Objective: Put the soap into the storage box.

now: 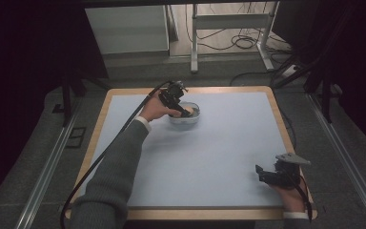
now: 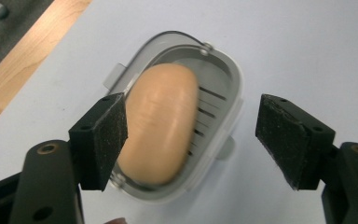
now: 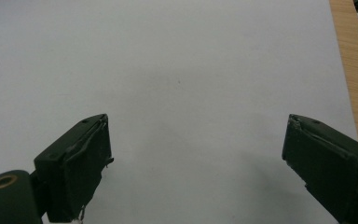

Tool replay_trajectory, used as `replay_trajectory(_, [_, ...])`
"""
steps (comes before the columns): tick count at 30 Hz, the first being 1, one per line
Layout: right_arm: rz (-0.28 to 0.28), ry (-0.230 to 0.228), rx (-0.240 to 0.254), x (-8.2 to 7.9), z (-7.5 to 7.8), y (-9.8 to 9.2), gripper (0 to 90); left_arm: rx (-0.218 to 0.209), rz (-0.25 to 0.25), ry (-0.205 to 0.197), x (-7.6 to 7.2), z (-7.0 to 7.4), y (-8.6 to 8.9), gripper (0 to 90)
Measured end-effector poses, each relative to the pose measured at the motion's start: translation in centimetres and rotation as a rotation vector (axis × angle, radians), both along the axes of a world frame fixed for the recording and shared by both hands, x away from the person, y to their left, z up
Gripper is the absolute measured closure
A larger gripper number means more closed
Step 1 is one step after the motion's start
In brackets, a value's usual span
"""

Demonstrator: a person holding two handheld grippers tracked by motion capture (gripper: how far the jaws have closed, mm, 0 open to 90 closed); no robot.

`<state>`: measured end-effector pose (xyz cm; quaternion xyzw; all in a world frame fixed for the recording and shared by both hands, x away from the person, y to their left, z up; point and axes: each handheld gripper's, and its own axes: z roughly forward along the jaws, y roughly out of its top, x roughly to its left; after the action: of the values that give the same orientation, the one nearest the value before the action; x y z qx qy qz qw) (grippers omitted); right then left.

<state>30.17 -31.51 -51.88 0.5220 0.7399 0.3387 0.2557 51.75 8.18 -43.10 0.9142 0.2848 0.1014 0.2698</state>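
Note:
A peach-coloured oval soap bar (image 2: 161, 123) lies in a clear and white soap dish (image 2: 223, 116) with slots in its floor. In the high view the dish (image 1: 190, 119) sits at the far middle of the pale blue mat. My left gripper (image 2: 191, 140) hovers right over the dish, jaws open and spread to either side of the soap; the left pad (image 2: 109, 135) overlaps the soap's edge. Its hand and gripper (image 1: 174, 98) reach in from the left. My right gripper (image 1: 267, 174) rests open near the front right corner, nothing between its pads (image 3: 81, 163).
The blue mat (image 1: 209, 157) covers a wooden-edged table (image 1: 276, 102). The wooden border (image 3: 352, 60) runs along the right of the right gripper view. Beyond the table stand desk legs and cables on the floor (image 1: 238, 40).

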Motion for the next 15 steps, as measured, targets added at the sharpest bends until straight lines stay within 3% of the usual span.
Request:
replay_trajectory(7, [0.001,0.000,-0.001,0.1,0.0,0.1,7.8,-0.032,0.000,-0.019,-1.6,0.3,1.2,24.6])
replay_trajectory(15, [0.005,-0.002,-0.002,0.1,0.0,0.3,7.8,-0.059,0.004,-0.013,-3.3,0.2,2.3,24.2])
